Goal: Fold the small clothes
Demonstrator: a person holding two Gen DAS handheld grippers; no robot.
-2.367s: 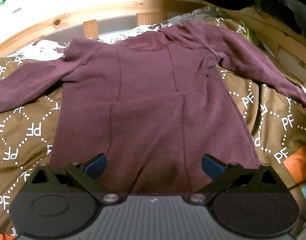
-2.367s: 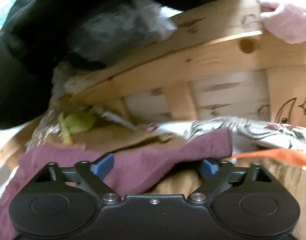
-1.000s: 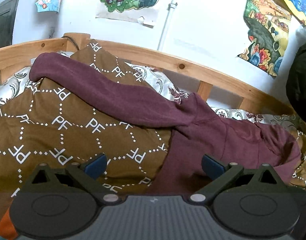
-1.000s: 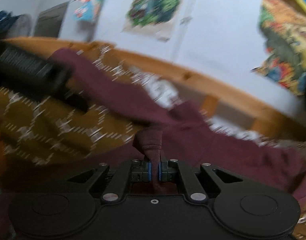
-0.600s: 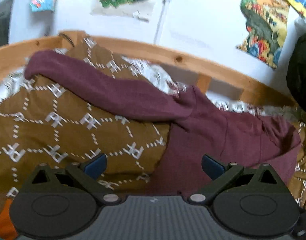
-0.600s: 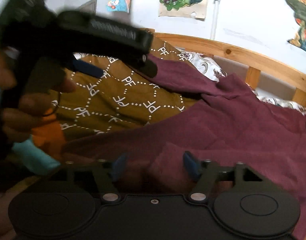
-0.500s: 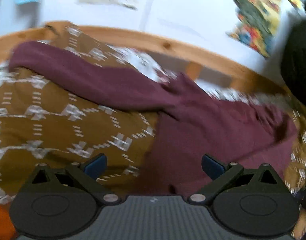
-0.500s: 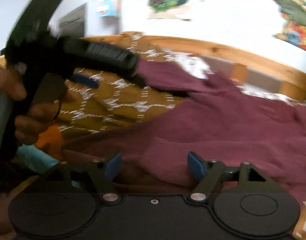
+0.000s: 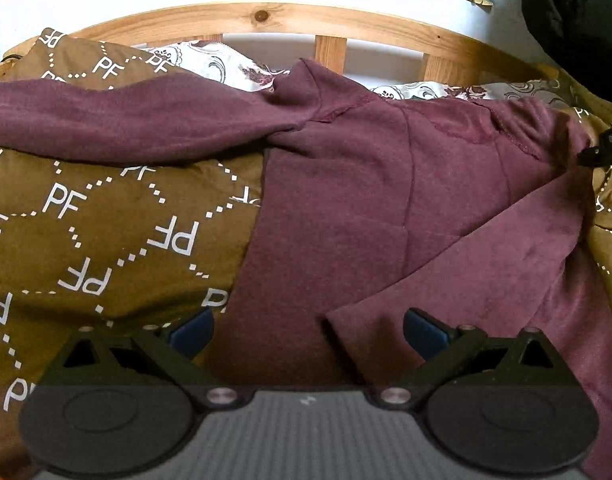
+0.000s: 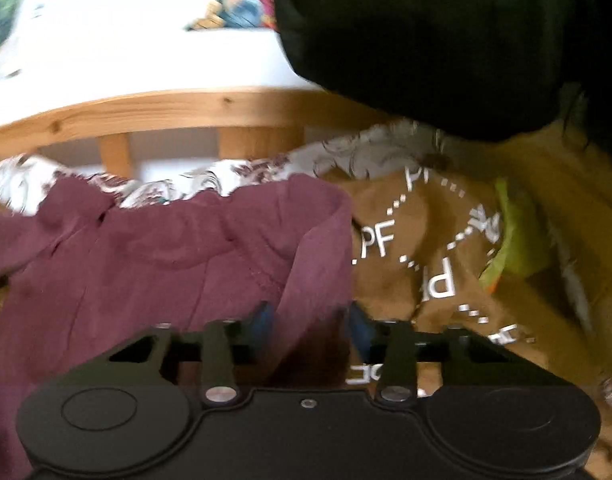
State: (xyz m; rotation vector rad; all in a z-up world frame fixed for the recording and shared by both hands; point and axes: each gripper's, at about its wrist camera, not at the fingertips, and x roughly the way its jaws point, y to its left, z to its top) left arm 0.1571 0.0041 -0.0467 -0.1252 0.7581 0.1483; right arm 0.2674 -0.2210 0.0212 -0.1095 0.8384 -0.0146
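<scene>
Left gripper [image 9: 306, 328] wide open, holding nothing, maroon top [image 9: 346, 200] spread just ahead on brown blanket [image 9: 106, 232]. Right gripper [image 10: 311, 320] partly open, straddling folded edge of top, not clamped.

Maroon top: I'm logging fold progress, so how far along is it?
Early. Done: one sleeve lies folded across the maroon top. In hand: nothing; the right gripper straddles that fold, open. Left: the other sleeve, spread on the brown blanket, then the body.
</scene>
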